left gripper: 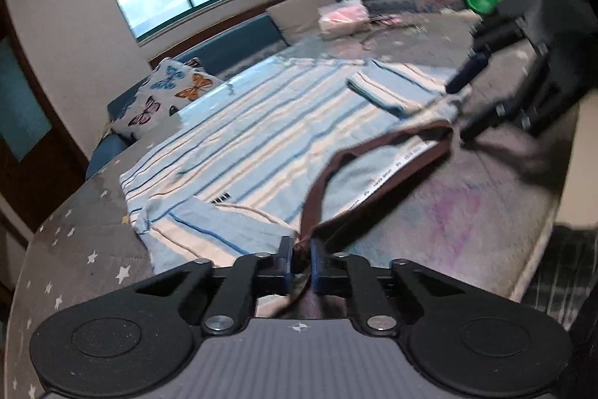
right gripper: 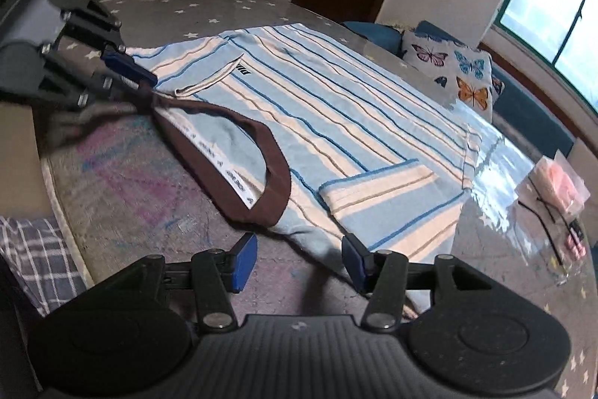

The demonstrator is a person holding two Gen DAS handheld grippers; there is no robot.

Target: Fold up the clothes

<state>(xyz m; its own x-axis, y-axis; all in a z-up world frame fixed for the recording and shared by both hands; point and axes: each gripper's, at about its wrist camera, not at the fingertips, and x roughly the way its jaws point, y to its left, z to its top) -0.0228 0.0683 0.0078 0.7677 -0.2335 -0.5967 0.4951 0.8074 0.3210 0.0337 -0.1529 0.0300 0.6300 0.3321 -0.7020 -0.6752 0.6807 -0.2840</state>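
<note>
A light blue striped T-shirt [left gripper: 261,137] with a brown collar [left gripper: 373,152] lies flat on a round table, both sleeves folded in. My left gripper [left gripper: 301,258] is shut on the shirt's shoulder next to the collar. It also shows in the right wrist view [right gripper: 144,86] at the left, pinching the same spot. My right gripper [right gripper: 299,258] is open and empty, its fingertips just in front of the shirt's [right gripper: 355,122] near shoulder edge beside the collar [right gripper: 258,174]. It shows in the left wrist view [left gripper: 463,107] at the upper right, blurred.
The table has a grey star-pattern cover [left gripper: 74,249]. A butterfly pillow [left gripper: 168,96] lies on a blue sofa behind. A pink packet [right gripper: 557,186] and a black cable [right gripper: 545,223] lie on the table to the right. Checked cloth [right gripper: 33,249] shows at the lower left.
</note>
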